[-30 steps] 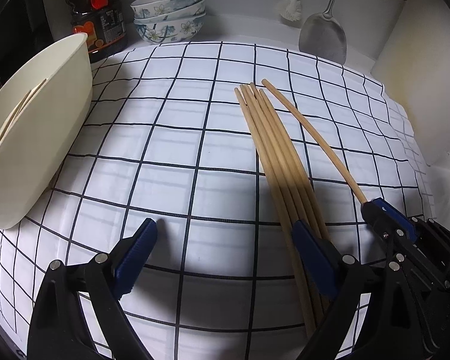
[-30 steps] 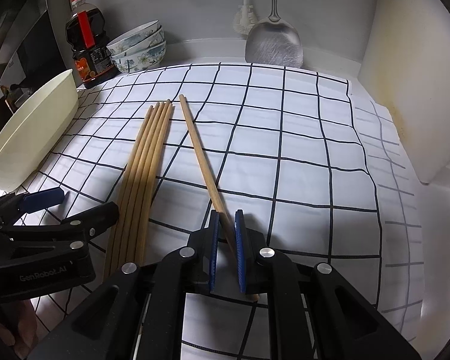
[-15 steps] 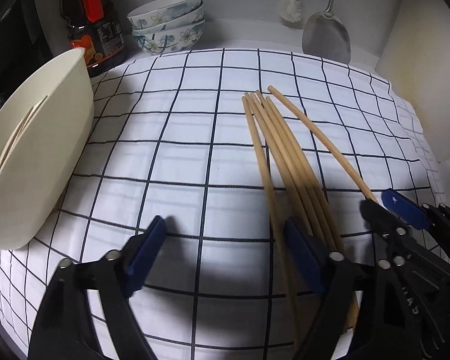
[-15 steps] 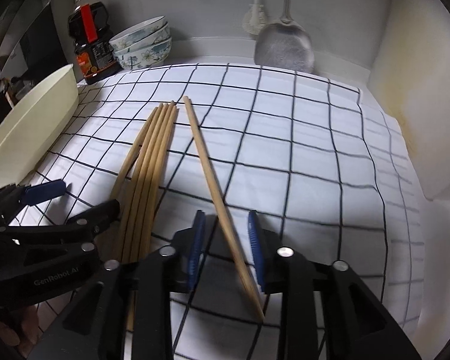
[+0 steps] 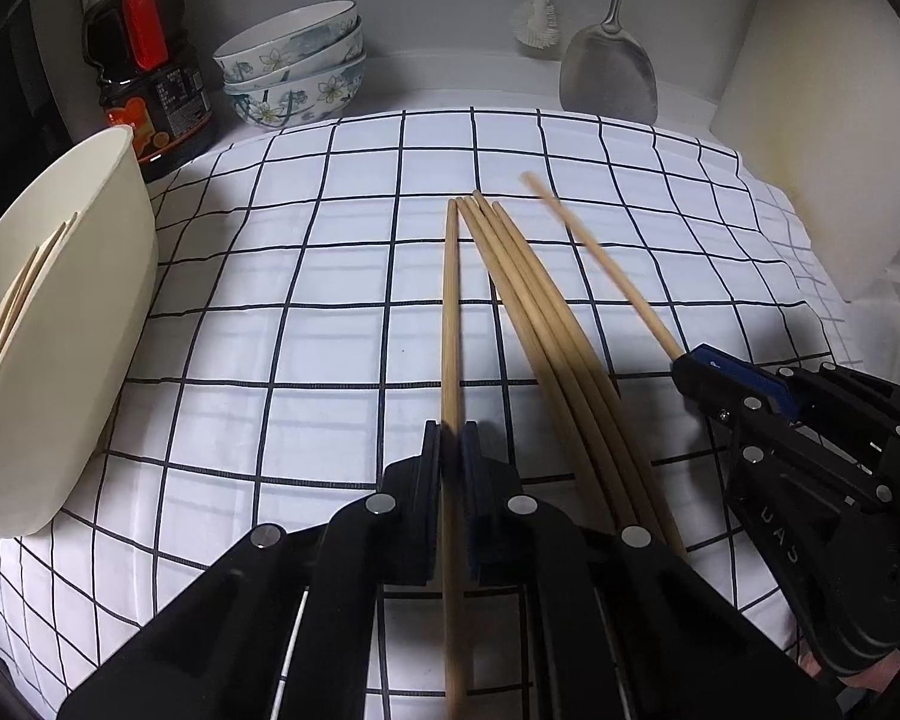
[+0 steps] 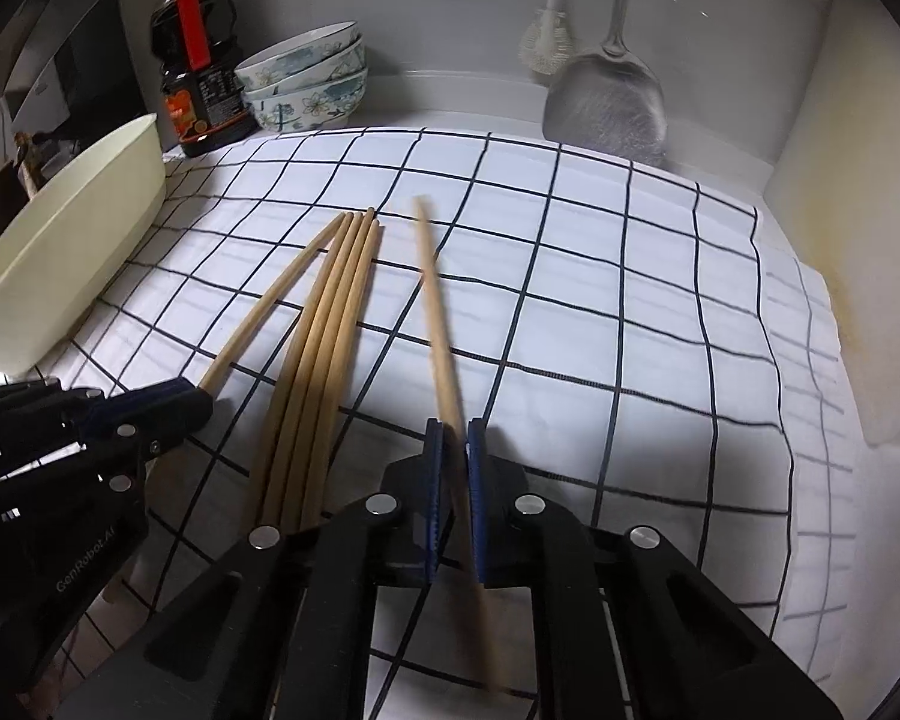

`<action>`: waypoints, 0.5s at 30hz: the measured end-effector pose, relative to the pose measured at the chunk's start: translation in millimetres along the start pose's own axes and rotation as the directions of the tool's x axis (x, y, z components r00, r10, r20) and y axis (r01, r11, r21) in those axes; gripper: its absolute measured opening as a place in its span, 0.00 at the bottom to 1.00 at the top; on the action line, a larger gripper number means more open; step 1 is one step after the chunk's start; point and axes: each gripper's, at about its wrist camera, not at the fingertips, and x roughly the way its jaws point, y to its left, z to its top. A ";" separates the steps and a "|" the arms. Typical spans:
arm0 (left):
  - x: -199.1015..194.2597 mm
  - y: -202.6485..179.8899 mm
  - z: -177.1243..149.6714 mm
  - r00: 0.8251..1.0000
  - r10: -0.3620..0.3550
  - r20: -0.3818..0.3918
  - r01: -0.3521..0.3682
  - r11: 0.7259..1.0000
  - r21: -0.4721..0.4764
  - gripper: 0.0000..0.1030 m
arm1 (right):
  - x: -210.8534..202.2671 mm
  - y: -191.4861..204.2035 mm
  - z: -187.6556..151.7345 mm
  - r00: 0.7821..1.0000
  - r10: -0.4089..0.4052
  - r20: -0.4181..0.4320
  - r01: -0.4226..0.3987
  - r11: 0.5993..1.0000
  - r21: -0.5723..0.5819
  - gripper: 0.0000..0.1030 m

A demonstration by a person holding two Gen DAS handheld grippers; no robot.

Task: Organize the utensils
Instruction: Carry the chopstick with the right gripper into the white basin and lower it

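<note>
Chopsticks being picked up, one per gripper.
I'm pinching a chopstick in my left gripper, another chopstick in my right gripper; next, lifting toward the cream bin.

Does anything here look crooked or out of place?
Only two chopsticks splay from the bundle: the left gripper pinches one, the right gripper another. Nothing looks spilled or broken.

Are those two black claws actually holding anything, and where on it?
Yes. The left gripper pinches one chopstick low on its shaft; the right gripper pinches a separate chopstick likewise, near its close end.
</note>
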 end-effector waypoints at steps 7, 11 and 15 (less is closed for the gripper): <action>-7.3 11.0 -5.7 0.999 -0.008 -0.042 0.008 1.000 0.017 0.07 | -12.5 -4.2 -11.2 1.000 0.027 -0.015 -0.025 0.992 0.126 0.06; -23.9 19.7 -3.6 0.999 -0.016 -0.035 0.017 0.999 0.031 0.07 | -31.6 -5.2 -18.8 0.999 0.040 0.003 -0.039 0.975 0.219 0.06; -48.2 27.0 3.3 0.999 -0.052 -0.010 0.052 0.997 0.049 0.07 | -54.5 -0.7 -18.6 0.999 0.040 0.030 -0.047 0.960 0.276 0.06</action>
